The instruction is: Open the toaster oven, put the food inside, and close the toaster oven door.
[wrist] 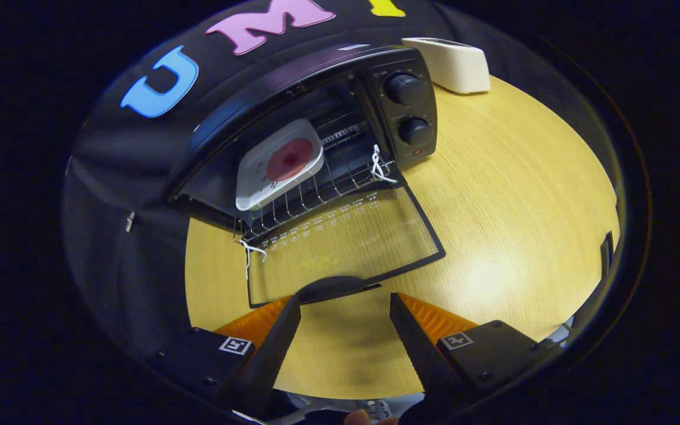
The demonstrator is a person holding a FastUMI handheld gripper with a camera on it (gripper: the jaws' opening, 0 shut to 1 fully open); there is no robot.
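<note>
In the gripper view the oven [316,141] stands open on the table [511,224], its door [346,248] folded flat; the food, on a white tray [279,163], already rests on the rack [340,177]; the gripper [345,313] is spread wide and holds nothing, just short of the handle [337,287]; the door looks stiff, hinged and probably light, best lifted under that handle; the hinges are hard to make out.

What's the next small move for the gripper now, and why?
Probably ease the open gripper forward under the door handle, ready to lift. The plate of food already sits on the rack inside the toaster oven, the glass door lies flat open, and the fingers hold nothing.
</note>
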